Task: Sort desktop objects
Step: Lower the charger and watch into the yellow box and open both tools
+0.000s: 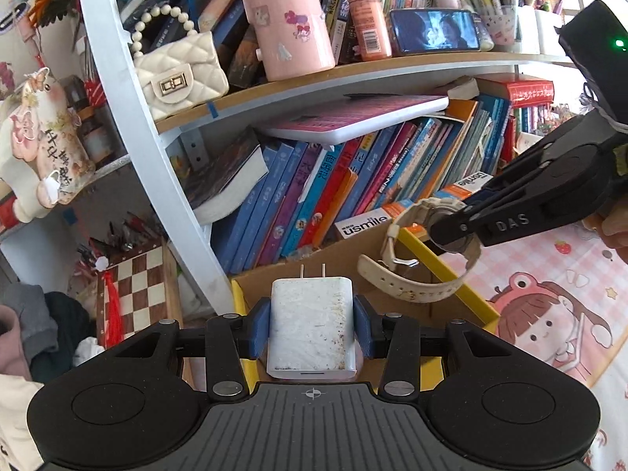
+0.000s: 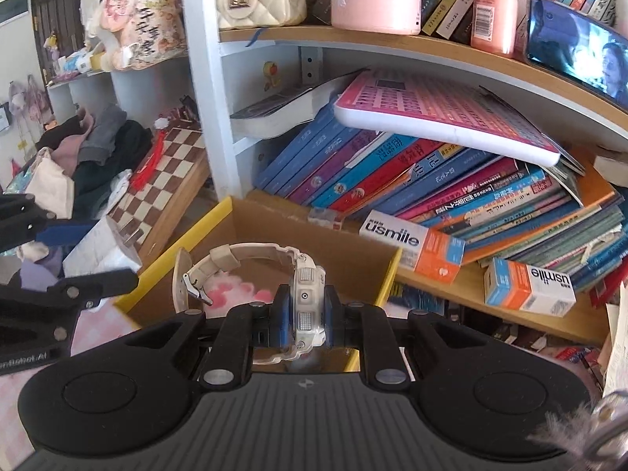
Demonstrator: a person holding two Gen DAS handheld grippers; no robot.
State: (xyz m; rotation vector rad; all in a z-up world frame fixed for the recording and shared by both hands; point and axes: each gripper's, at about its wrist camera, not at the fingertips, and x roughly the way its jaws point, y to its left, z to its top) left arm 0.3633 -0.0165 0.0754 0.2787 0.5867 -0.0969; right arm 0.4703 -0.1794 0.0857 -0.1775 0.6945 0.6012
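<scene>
My left gripper (image 1: 313, 329) is shut on a white wall charger (image 1: 312, 325), prongs pointing away, held over the near rim of a cardboard box with yellow edges (image 1: 481, 298). My right gripper (image 2: 307, 312) is shut on the case of a cream wristwatch (image 2: 306, 290), its strap curling left over the same box (image 2: 386, 274). In the left wrist view the right gripper (image 1: 451, 231) holds the watch (image 1: 416, 286) above the box's right side. The charger (image 2: 102, 249) and left gripper fingers (image 2: 98, 280) show at the left of the right wrist view.
Behind the box a shelf holds leaning books (image 1: 314, 200), usmile cartons (image 2: 412, 243), a pink tablet (image 2: 443, 114), a cream handbag (image 1: 180, 74), a pink container (image 1: 286, 19) and a phone (image 1: 435, 31). A chessboard (image 1: 137, 286) stands left. A pink cartoon cloth (image 1: 557, 314) lies right.
</scene>
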